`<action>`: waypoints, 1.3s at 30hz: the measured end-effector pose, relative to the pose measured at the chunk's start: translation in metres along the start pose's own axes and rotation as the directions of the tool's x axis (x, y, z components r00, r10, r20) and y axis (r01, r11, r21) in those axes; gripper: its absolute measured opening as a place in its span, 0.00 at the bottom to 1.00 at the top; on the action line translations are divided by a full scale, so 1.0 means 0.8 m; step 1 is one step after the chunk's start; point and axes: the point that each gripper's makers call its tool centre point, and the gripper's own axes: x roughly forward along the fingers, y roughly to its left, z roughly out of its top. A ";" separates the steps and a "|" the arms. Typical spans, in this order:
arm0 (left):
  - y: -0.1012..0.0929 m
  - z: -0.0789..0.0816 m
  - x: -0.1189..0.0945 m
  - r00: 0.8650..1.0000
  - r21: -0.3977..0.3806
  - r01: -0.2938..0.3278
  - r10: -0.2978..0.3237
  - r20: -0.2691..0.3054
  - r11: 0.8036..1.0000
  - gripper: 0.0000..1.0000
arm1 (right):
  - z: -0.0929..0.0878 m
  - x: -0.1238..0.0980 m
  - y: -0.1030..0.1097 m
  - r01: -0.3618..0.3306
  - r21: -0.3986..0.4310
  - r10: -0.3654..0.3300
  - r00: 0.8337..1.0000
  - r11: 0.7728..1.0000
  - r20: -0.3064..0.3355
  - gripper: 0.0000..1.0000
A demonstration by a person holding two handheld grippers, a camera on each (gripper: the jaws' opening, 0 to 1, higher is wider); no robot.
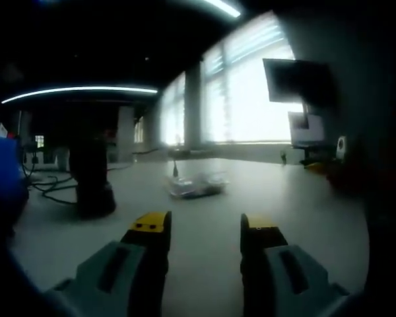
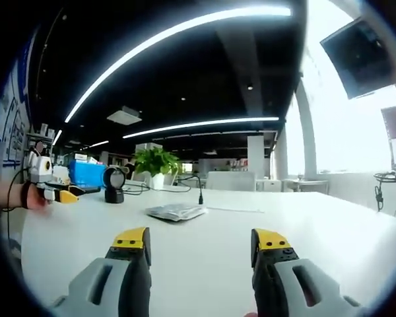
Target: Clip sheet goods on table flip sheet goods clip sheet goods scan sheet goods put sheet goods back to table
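A flat clear-wrapped packet of sheet goods (image 1: 195,186) (image 2: 175,211) lies on the white table (image 1: 297,211) (image 2: 317,244), a good way ahead of both grippers. My left gripper (image 1: 204,231) is open low over the table, nothing between its yellow-tipped jaws. My right gripper (image 2: 201,243) is open too, jaws wide apart and empty. In the right gripper view the left gripper (image 2: 59,194) shows at the far left edge, held by a hand. A black scanner on a stand (image 1: 92,181) (image 2: 113,184) stands on the table left of the packet.
A thin black upright stalk (image 1: 175,166) (image 2: 199,191) rises just behind the packet. Cables (image 1: 49,188) trail beside the scanner. A potted plant (image 2: 157,162) and a blue box (image 2: 87,174) sit at the far side. Monitors (image 1: 297,79) hang by bright windows.
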 end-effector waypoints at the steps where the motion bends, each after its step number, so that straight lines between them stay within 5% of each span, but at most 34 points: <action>1: -0.001 0.000 0.000 1.000 0.003 0.002 -0.002 -0.001 1.000 0.35 | 0.000 0.000 0.000 -0.001 0.000 0.001 1.000 1.000 -0.002 0.55; 23: -0.005 -0.002 0.003 1.000 0.034 0.008 -0.007 -0.008 0.999 0.35 | -0.003 0.001 0.008 -0.032 0.005 0.032 0.999 0.999 -0.011 0.52; 26: -0.004 -0.005 0.004 1.000 0.040 0.006 -0.006 -0.020 0.999 0.36 | -0.015 0.001 0.003 -0.011 -0.015 0.010 0.998 1.000 -0.063 0.52; 39: 0.002 0.007 -0.003 1.000 0.019 -0.007 0.007 0.030 1.000 0.36 | -0.012 0.001 0.002 -0.016 0.005 0.016 0.999 1.000 -0.048 0.51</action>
